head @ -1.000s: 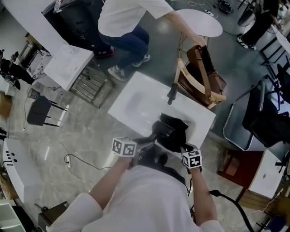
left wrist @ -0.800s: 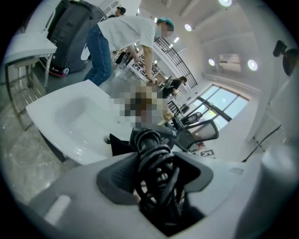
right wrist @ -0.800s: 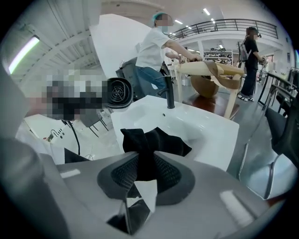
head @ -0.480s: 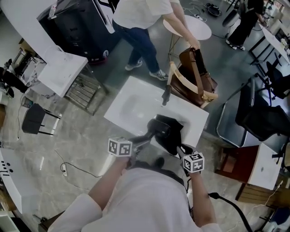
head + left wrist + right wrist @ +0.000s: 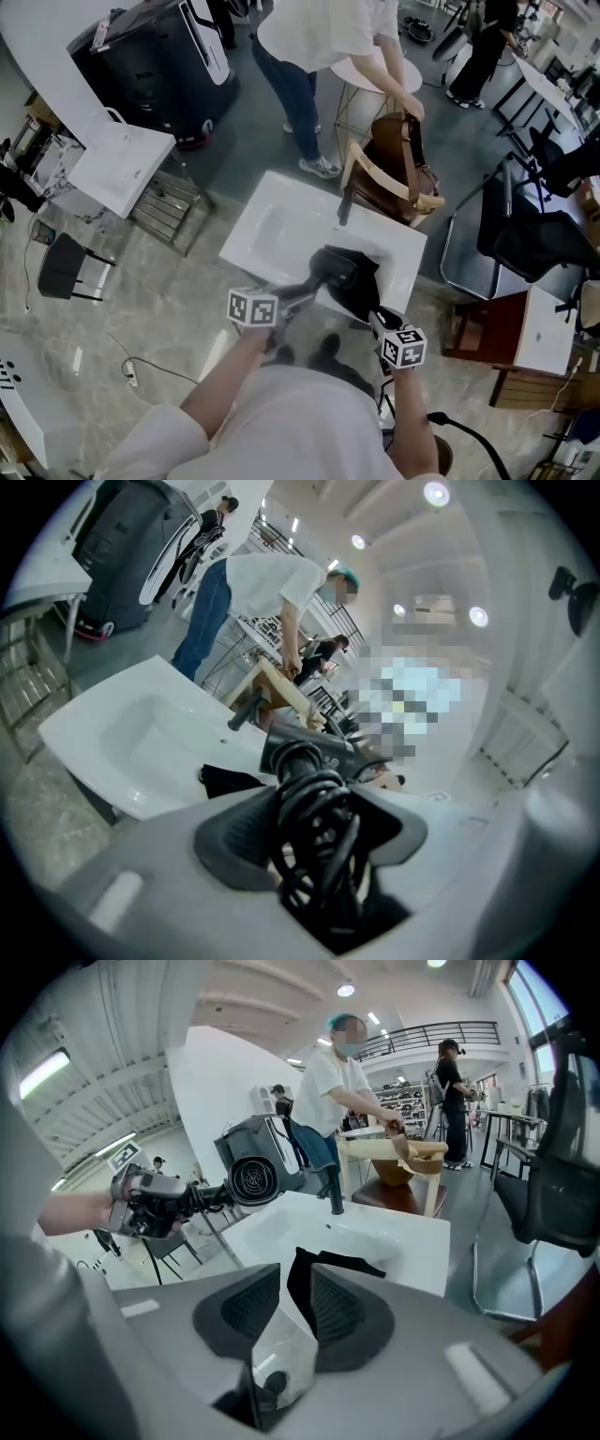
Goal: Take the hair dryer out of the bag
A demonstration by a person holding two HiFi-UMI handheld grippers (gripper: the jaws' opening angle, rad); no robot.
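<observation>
The left gripper (image 5: 298,294) has its jaws clamped on the cord-wrapped handle of the hair dryer (image 5: 251,1176). It holds the dryer in the air, out of the bag and just to its left, over the near edge of the white sink (image 5: 272,220). The black bag (image 5: 361,286) slumps on the sink. The right gripper's (image 5: 298,1312) jaws stand narrowly apart with a fold of the bag's fabric between them.

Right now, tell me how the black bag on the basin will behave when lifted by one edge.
The black bag looks floppy: it lies crumpled on the basin, so it would probably sag. Likely light too, since the hair dryer is already out, in the left hand-held gripper.
</observation>
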